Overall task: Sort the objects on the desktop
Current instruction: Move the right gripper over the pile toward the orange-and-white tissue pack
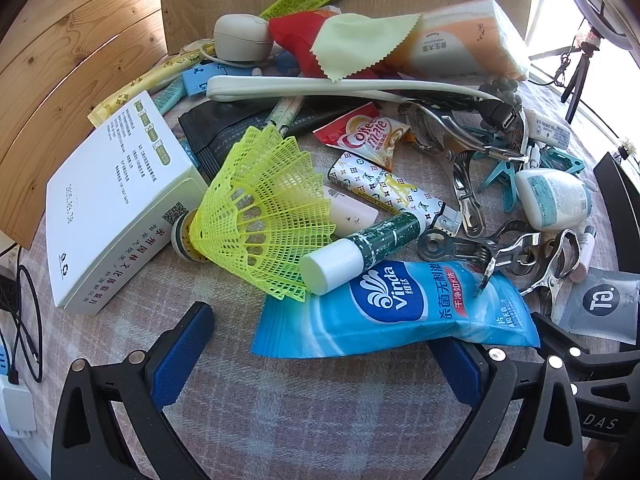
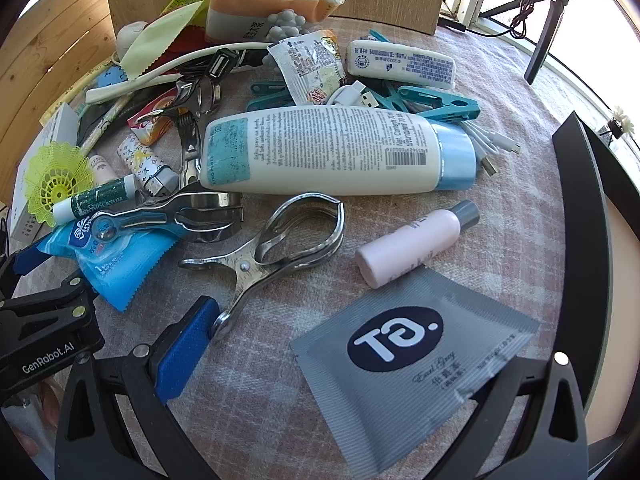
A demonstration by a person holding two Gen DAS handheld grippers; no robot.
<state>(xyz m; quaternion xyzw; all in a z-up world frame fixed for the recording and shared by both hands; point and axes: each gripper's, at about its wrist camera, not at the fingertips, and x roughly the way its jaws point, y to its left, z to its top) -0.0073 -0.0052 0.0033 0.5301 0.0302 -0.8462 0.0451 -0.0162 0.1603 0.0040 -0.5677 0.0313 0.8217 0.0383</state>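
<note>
Wipes pack (image 1: 396, 312) hides left tool's (image 1: 324, 344) right finger; jaws spread.

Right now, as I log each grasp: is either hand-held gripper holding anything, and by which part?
Nothing is held. The left hand-held gripper is open over the Vinda wipes pack; the right hand-held gripper is open over the grey tea sachet.

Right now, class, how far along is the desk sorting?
Done: nothing looks sorted; the yellow shuttlecock, lip balm, metal clips and lotion bottle all lie in one mixed heap.
In hand: nothing. The left tool is open by the Vinda wipes pack; the right tool is open over the grey tea sachet.
Left: practically everything.
</note>
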